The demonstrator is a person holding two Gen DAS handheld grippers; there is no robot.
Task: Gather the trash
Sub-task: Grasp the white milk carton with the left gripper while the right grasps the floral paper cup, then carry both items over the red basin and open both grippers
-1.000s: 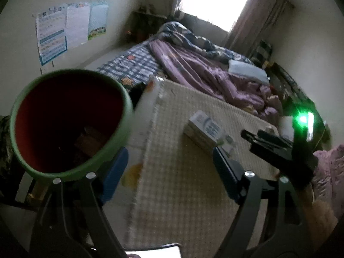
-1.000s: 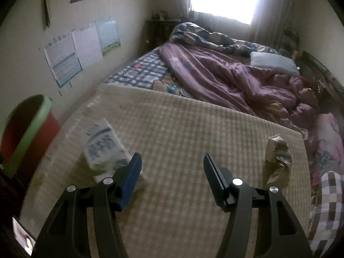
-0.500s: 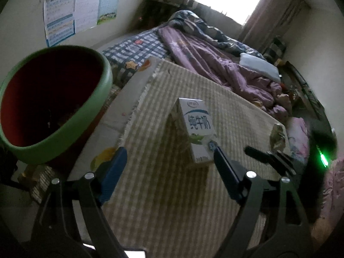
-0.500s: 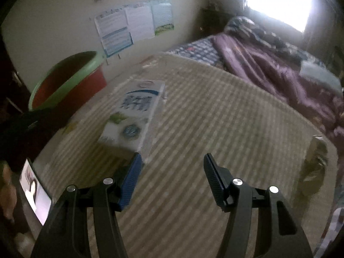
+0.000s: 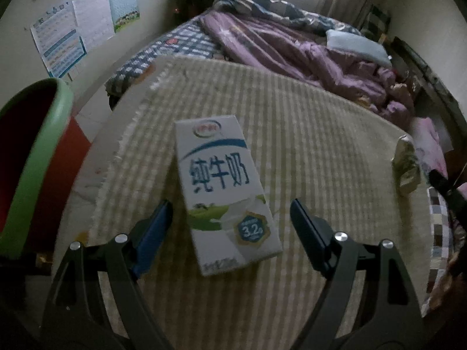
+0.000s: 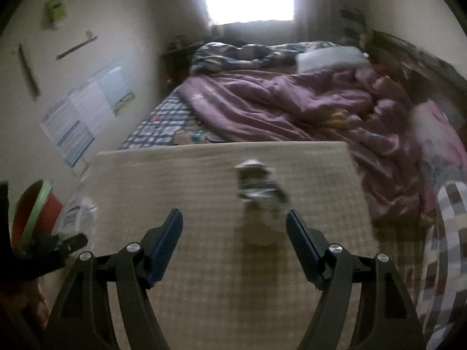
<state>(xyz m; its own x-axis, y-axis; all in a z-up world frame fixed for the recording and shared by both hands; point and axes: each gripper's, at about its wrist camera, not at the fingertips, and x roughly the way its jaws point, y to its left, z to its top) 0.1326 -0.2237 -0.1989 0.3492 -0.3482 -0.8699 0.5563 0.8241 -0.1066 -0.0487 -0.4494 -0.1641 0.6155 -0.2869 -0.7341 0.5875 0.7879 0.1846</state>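
Observation:
A white milk carton (image 5: 224, 192) with blue lettering lies flat on the beige checked mat (image 5: 321, 145). My left gripper (image 5: 230, 204) hangs over its near half, one finger on each side. The jaws are closing a little, and the pads stand clear of the carton. In the blurred right wrist view, a crumpled wrapper (image 6: 258, 192) stands just ahead of my right gripper (image 6: 233, 214), nearer the right finger. Those jaws are opening and hold nothing. The carton (image 6: 76, 213) shows at that view's left, and the wrapper (image 5: 405, 166) at the mat's right edge.
A red bin with a green rim (image 5: 38, 157) stands off the mat's left side, also in the right wrist view (image 6: 32, 210). Behind the mat is a bed with a purple quilt (image 6: 292, 102). Posters (image 5: 76, 38) hang on the left wall.
My left gripper has swung from the bin to over the milk carton. My right gripper has left the carton, swung right to face the crumpled wrapper, and its jaws stand wider.

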